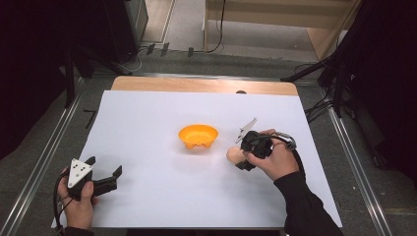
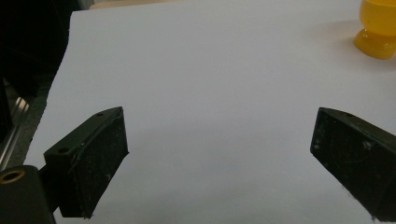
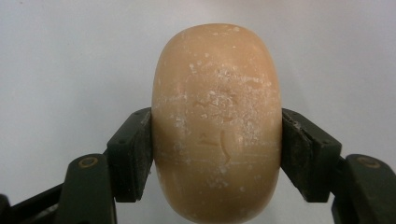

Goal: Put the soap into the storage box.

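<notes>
An orange bowl point(image 1: 198, 135) stands near the middle of the white sheet point(image 1: 147, 113); its edge also appears at the top right of the left gripper view as the bowl point(image 2: 379, 28). My right gripper point(image 1: 239, 158) is just right of the bowl and is shut on a tan oval soap bar point(image 1: 234, 155). In the right gripper view the soap bar point(image 3: 217, 121) stands on end, pinched at both sides by my right gripper point(image 3: 217, 149). My left gripper point(image 1: 105, 173) rests open near the sheet's front left corner, and the left gripper point(image 2: 219, 158) has bare sheet between its jaws.
The white sheet covers a wooden table point(image 1: 196, 84) whose far edge shows. Metal rails point(image 1: 44, 157) run along both sides. Dark stands and cables point(image 1: 324, 73) crowd the far right, and a black cabinet point(image 1: 125, 24) stands at the far left.
</notes>
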### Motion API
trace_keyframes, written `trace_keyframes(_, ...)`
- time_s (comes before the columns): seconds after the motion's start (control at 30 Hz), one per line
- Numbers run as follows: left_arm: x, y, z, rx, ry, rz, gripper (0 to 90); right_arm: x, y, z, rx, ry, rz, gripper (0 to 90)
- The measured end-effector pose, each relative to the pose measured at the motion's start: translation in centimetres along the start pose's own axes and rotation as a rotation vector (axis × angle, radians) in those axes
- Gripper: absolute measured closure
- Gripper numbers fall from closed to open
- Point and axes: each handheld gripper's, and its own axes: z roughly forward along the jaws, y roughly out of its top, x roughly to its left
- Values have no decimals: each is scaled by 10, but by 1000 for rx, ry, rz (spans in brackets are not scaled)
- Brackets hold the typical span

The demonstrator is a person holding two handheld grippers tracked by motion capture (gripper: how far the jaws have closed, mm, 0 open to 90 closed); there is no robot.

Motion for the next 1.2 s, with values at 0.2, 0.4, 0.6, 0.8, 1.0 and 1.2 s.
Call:
trace_keyframes(0.2,0,0,0,1,0,-1,43,-3,5,-6,-10,-7,-25,332)
trace_keyframes(0.4,0,0,0,2,2,-2,43,-6,12,-10,-21,-8,-42,332)
trace_keyframes(0.6,0,0,0,0,4,-1,43,-9,23,-13,-23,-3,-65,332)
trace_keyframes(0.8,1,0,2,11,4,-11,43,-12,34,-15,-42,5,-94,332)
trace_keyframes(1.0,-1,0,0,-5,10,3,58,-17,46,-15,-27,6,-102,332)
trace_keyframes(1.2,0,0,1,2,8,-11,58,-19,47,-12,-15,7,-94,332)
